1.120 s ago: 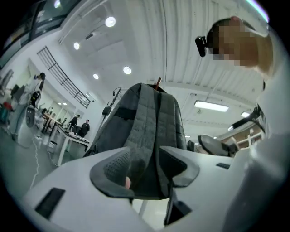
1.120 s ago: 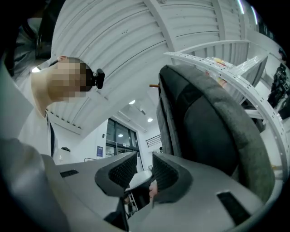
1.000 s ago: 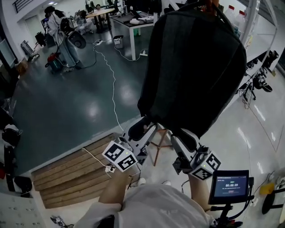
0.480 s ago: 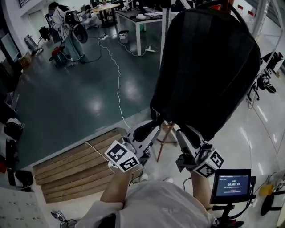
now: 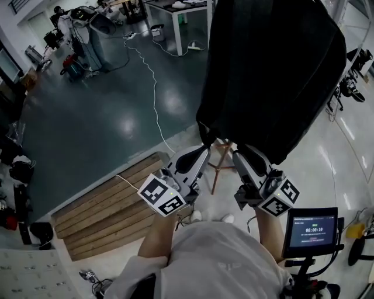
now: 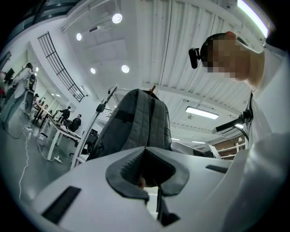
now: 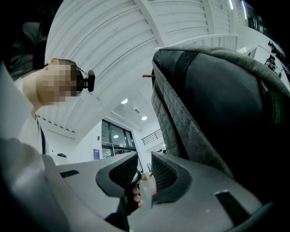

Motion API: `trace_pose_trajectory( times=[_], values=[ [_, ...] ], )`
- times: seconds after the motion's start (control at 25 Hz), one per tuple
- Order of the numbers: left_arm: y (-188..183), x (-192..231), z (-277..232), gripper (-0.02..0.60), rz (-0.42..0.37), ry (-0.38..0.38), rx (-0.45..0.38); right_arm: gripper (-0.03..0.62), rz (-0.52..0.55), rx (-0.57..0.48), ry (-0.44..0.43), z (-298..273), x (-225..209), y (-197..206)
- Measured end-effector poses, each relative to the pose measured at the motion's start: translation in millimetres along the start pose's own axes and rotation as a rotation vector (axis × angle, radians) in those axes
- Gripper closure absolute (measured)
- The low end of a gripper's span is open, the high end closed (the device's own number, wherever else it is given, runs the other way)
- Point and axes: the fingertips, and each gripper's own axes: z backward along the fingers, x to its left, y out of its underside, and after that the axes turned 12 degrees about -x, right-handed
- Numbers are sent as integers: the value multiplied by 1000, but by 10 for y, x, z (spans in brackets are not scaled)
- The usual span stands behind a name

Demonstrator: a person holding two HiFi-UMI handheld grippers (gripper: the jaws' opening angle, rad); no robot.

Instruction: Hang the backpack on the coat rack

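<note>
A black backpack (image 5: pixel 269 76) hangs upright, its top out of the head view. In the left gripper view the backpack (image 6: pixel 136 122) shows its grey padded back and straps, with a wooden peg (image 6: pixel 153 88) at its top. The coat rack's wooden legs (image 5: pixel 217 169) stand under the bag. My left gripper (image 5: pixel 201 153) is shut just below the bag's lower left corner, with nothing between its jaws (image 6: pixel 146 152). My right gripper (image 5: pixel 242 153) is shut under the bottom edge. The backpack (image 7: pixel 217 104) rises to that gripper's (image 7: pixel 144 158) right, apart from its pads.
A slatted wooden platform (image 5: pixel 105 210) lies at the lower left. A white cable (image 5: pixel 155 99) runs across the dark floor. A screen on a stand (image 5: pixel 312 229) is at the lower right. Desks (image 5: pixel 175 11) and people with equipment (image 5: pixel 87 29) are far off.
The left gripper's jaws have drawn together. Both grippers stay just under the bag's bottom edge. The head view has tipped, so the backpack sits higher and larger in the picture.
</note>
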Motion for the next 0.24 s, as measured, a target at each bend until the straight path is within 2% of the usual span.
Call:
trace_pose_trajectory(
  times=[0.24],
  values=[
    [83, 73, -57, 574, -36, -27, 2, 488, 14, 9, -15, -98, -127, 42]
  ],
)
